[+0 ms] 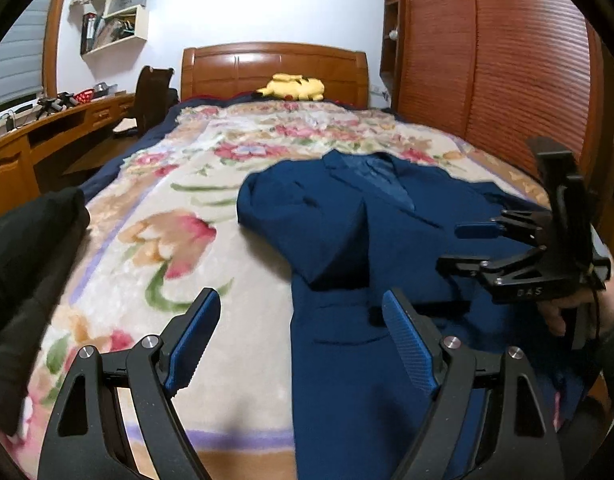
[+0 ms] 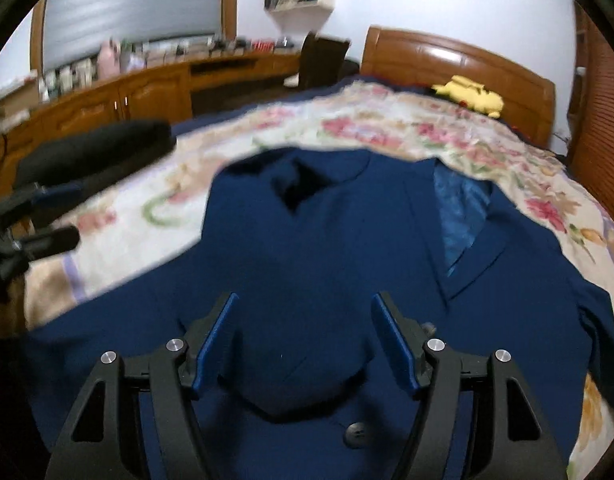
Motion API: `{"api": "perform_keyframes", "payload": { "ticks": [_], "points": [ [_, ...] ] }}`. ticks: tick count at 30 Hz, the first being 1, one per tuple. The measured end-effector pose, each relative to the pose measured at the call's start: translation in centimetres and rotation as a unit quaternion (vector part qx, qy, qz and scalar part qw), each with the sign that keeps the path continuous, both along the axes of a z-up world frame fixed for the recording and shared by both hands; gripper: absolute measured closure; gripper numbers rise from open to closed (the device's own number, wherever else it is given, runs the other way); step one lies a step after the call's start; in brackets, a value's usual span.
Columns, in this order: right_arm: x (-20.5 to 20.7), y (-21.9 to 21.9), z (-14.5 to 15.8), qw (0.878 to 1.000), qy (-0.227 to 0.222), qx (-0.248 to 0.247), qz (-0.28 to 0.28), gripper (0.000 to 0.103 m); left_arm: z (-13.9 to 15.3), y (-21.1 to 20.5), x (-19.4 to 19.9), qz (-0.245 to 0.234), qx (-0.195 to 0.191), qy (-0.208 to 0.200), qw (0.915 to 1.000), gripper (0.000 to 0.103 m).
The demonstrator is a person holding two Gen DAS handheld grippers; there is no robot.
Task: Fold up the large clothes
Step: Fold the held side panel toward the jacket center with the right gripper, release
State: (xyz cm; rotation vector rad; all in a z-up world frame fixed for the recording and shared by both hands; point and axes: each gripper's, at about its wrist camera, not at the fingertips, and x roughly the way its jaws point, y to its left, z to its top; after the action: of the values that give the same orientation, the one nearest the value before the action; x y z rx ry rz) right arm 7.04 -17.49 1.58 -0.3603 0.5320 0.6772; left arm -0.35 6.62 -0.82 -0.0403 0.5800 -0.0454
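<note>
Navy woven jacket, seemingly sleeve-folded, on plush floral blanket

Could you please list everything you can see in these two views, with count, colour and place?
Suit jacket: one, dark blue with lighter blue lining, spread on the bed, one sleeve folded across its front.
Blanket: one, cream with pink floral print, covering the bed.
Dark garment: one, black, at the blanket's left edge.
Plush toy: one, yellow, by the headboard.
Headboard: one, brown wood, far end.
Desk: one, brown wood, cluttered, left wall.
Chair: one, dark, at the desk.
Wall shelves: white, above the desk.
Wardrobe: one, brown, right side.
Left tool: black with blue pads, open.
Right tool: same, open above the jacket.
</note>
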Motion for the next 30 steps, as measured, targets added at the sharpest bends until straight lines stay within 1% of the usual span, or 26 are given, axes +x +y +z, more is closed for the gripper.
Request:
{"api": "perform_keyframes", "payload": {
  "ticks": [2, 4, 6, 7, 8, 9, 11, 13, 15, 20, 23, 26, 28, 30],
  "points": [
    [1.4, 0.4, -0.9, 0.999, 0.031, -0.013, 0.002, 0.033, -0.5, -0.2, -0.1, 0.0, 0.012, 0.002, 0.9999, 0.019],
    [2.6, 0.4, -1.4, 0.999, 0.048, -0.015, 0.002, 0.034, -0.6, -0.3, -0.2, -0.002, 0.018, 0.002, 0.9998, 0.019],
    [3.5, 0.4, -1.5, 0.998, 0.061, -0.014, 0.009, 0.053, -0.7, -0.3, -0.2, -0.006, 0.016, 0.002, 0.9998, 0.019],
    [3.4, 0.5, -1.2, 0.998, 0.062, -0.014, 0.013, 0.061, -0.7, -0.3, -0.3, -0.006, 0.015, 0.002, 0.9999, 0.019],
    [3.4, 0.6, -1.3, 0.998, 0.058, -0.017, 0.017, 0.081, -0.7, -0.3, -0.3, -0.006, 0.014, 0.002, 0.9999, 0.019],
    [3.3, 0.6, -1.2, 0.998, 0.049, -0.021, 0.017, 0.085, -0.7, -0.3, -0.3, -0.007, 0.014, 0.003, 0.9999, 0.019],
    [2.8, 0.4, -0.5, 0.999, 0.032, -0.015, 0.017, 0.09, -0.6, -0.3, -0.3, -0.009, 0.011, 0.003, 0.9999, 0.019],
    [1.7, 0.0, 0.8, 1.0, 0.014, 0.007, 0.011, 0.091, -0.5, -0.5, -0.4, -0.013, 0.009, 0.002, 0.9999, 0.019],
    [1.1, -1.4, 2.3, 0.999, -0.004, 0.042, -0.003, 0.092, -0.4, -0.6, -0.6, -0.016, 0.009, -0.001, 0.9998, 0.019],
    [-1.3, -6.3, 5.3, 0.991, -0.049, 0.109, -0.056, 0.093, 0.3, -0.8, -1.2, -0.02, 0.008, -0.015, 0.9997, 0.019],
    [-2.8, -9.2, 5.8, 0.986, -0.067, 0.123, -0.094, 0.093, 0.5, -0.8, -1.3, -0.025, -0.003, -0.017, 0.9996, 0.019],
    [-2.6, -11.3, 4.9, 0.983, -0.06, 0.105, -0.139, 0.093, 0.8, -0.9, -1.3, -0.029, -0.008, -0.019, 0.9994, 0.019],
    [-2.0, -12.4, 3.4, 0.979, -0.046, 0.076, -0.181, 0.093, 0.9, -1.1, -1.3, -0.032, -0.01, -0.021, 0.9992, 0.019],
    [-1.3, -13.6, 2.1, 0.976, -0.028, 0.059, -0.208, 0.093, 1.1, -1.3, -1.3, -0.036, -0.012, -0.023, 0.999, 0.019]
  ]
}}
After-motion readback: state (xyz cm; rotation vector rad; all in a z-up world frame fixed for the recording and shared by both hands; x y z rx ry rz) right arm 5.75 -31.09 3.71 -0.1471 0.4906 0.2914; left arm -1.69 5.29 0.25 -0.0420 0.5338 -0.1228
